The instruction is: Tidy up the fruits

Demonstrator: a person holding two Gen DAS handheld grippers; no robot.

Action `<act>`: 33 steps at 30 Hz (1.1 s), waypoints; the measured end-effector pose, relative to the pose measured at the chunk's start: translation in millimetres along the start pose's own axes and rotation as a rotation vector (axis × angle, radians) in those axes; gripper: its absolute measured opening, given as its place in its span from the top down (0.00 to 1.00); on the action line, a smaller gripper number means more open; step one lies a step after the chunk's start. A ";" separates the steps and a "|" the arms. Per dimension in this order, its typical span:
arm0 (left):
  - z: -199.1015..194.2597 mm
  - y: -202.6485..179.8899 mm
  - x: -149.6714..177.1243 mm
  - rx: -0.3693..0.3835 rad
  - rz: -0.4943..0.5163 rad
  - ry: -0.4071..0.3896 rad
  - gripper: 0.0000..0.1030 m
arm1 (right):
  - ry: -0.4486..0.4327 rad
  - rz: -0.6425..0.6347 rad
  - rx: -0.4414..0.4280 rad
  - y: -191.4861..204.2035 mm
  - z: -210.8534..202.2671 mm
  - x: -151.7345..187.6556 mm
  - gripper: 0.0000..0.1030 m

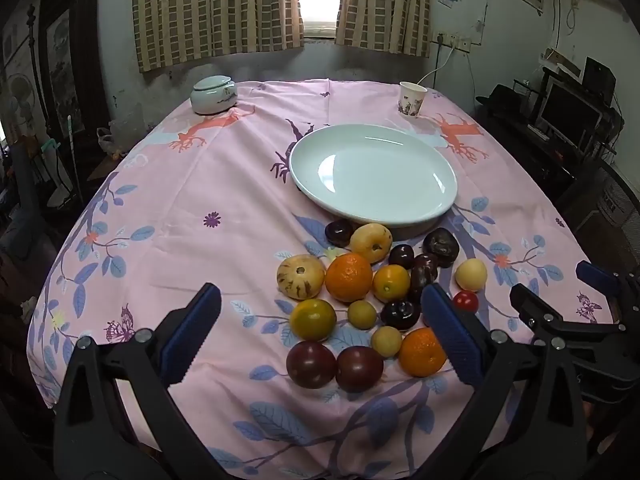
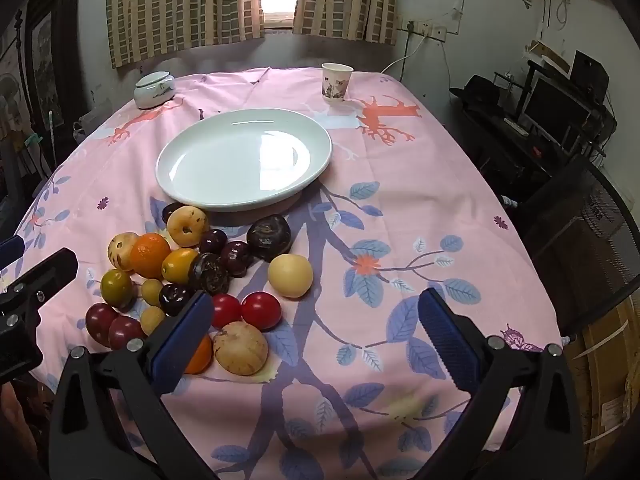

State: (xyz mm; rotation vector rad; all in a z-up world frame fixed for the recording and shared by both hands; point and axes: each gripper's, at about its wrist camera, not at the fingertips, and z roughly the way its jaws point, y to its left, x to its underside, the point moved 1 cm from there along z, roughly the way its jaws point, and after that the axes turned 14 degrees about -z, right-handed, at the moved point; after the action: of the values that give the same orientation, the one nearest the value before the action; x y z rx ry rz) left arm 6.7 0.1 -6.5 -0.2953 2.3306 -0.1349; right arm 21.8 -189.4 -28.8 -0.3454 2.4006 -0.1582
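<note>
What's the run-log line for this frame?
stage: start | left gripper: open, empty | right gripper: open, empty | white oval ceramic plate: empty | mixed fruit pile: on pink tablecloth

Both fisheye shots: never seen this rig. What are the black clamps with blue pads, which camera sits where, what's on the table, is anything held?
The clamps are two-finger grippers that a person holds, one per hand. A camera on each looks forward along its fingers.

In the left wrist view, the left gripper fills the foreground and the right gripper shows at the right edge. The right wrist view looks past the right gripper.

Both are wide open and hold nothing.

On the pink tablecloth: an empty white plate, and in front of it a loose pile of fruit, oranges, dark plums, yellow and red ones. At the far edge stand a paper cup and a lidded white jar.
</note>
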 end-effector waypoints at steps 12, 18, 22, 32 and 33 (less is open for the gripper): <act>0.1 7.4 -1.2 0.002 0.001 -0.001 0.02 | 0.004 -0.004 -0.002 -0.2 -3.3 -3.3 0.01; -2.1 10.2 -2.1 -0.003 0.005 -0.004 0.02 | -0.002 0.021 -0.009 -3.1 -2.2 -3.1 0.01; -2.1 6.2 -2.9 -0.006 0.003 -0.009 0.02 | -0.002 0.020 0.007 -3.6 -3.7 -5.4 0.01; -3.3 7.0 -3.9 -0.006 0.003 -0.011 0.02 | -0.015 -0.013 0.013 3.1 -7.3 -6.3 0.01; -3.1 6.8 -3.8 -0.006 0.003 -0.011 0.02 | -0.014 -0.012 0.011 3.4 -6.8 -6.0 0.01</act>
State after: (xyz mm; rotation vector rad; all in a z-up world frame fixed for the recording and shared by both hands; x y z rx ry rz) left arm 5.9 7.7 -3.0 -0.2950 2.3211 -0.1244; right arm 20.9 -184.3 -20.6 -0.3549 2.3835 -0.1738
